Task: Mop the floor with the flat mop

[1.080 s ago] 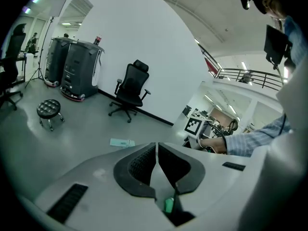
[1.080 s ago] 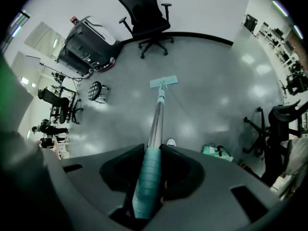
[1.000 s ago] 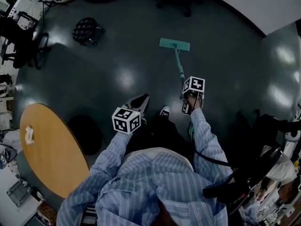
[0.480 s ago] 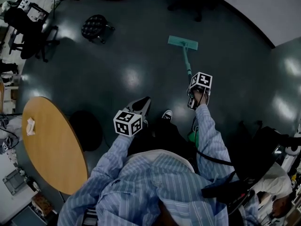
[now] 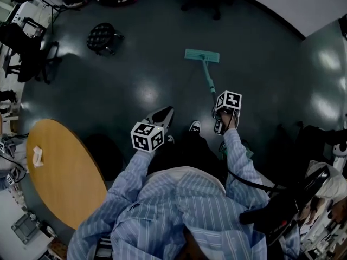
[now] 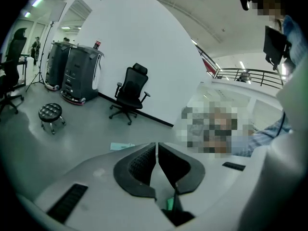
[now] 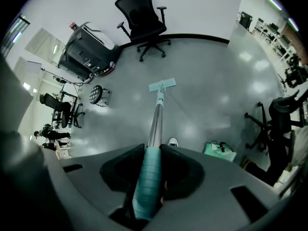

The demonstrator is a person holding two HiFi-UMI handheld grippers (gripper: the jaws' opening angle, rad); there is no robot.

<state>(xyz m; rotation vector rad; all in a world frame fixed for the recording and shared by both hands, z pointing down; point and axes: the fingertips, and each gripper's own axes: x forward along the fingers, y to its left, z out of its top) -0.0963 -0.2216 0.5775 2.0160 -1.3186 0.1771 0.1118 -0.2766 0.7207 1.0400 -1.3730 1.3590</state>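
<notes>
The mop head point(image 5: 202, 55) has slid back a little toward our shoes, so we think we are pulling a stroke. It lies flat on the floor point(image 5: 135, 69), out from the far wall. Our right gripper point(image 7: 153, 153) squeezes the mop handle point(image 7: 155, 119). Our left gripper point(image 6: 157, 150) is pinched closed on nothing, away from the handle.
</notes>
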